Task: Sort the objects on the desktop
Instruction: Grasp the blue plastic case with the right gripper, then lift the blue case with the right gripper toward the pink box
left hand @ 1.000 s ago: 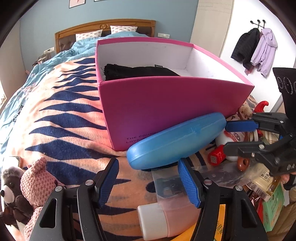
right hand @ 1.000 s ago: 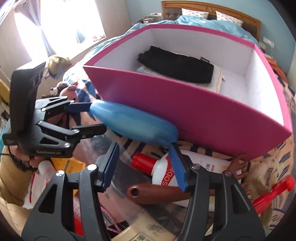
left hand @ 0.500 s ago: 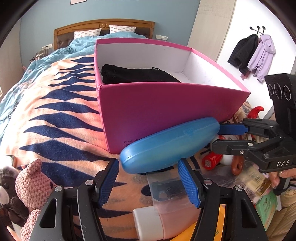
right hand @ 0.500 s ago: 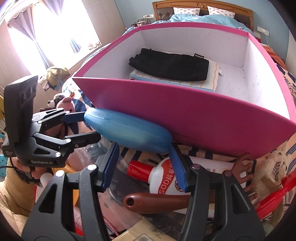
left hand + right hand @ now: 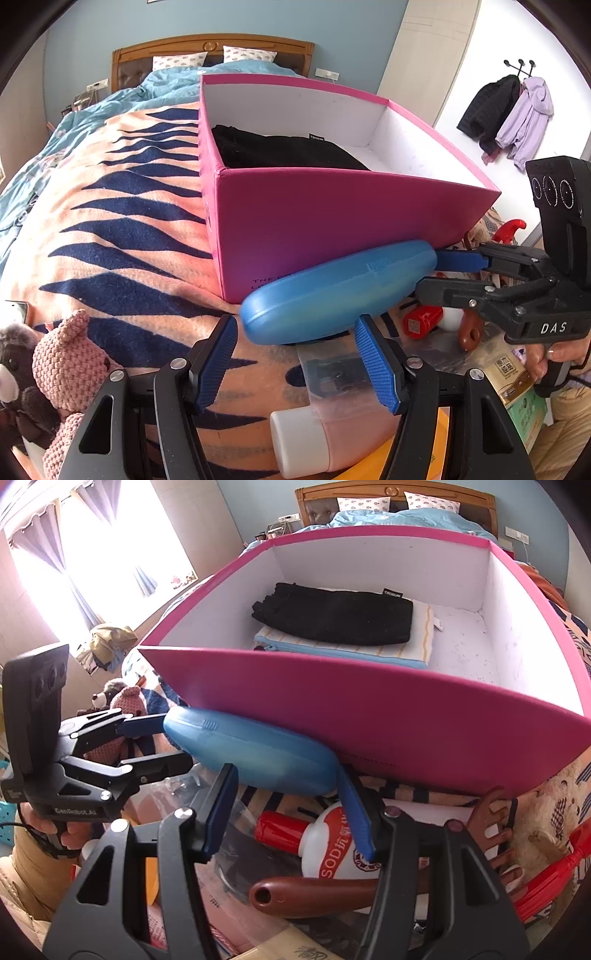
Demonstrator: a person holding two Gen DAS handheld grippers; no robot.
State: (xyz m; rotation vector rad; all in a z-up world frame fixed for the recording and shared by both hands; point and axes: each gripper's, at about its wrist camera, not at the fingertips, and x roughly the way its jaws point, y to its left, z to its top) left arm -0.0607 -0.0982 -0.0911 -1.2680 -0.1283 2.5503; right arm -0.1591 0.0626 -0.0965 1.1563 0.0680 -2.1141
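Case (image 5: 338,291) clamped end to end between left gripper (image 5: 295,325) and right gripper (image 5: 285,775); unchanged from a second ago, still under box (image 5: 332,214) rim at 12 o'clock; lift pending.

You are in a bedroom by daylight.
Ahead of you a blue wall (image 5: 166,22) backs a wooden headboard (image 5: 210,46) with two dotted pillows (image 5: 177,61) against it. The bed (image 5: 110,206) carries a peach blanket with navy stripes and a light blue quilt (image 5: 122,99) behind it. On your right, a white wall (image 5: 476,70) holds a hook rack (image 5: 519,66) with a black jacket (image 5: 487,107) and a lilac hoodie (image 5: 528,114). On your left a bright window (image 5: 92,546) glares between purple curtains (image 5: 48,542).
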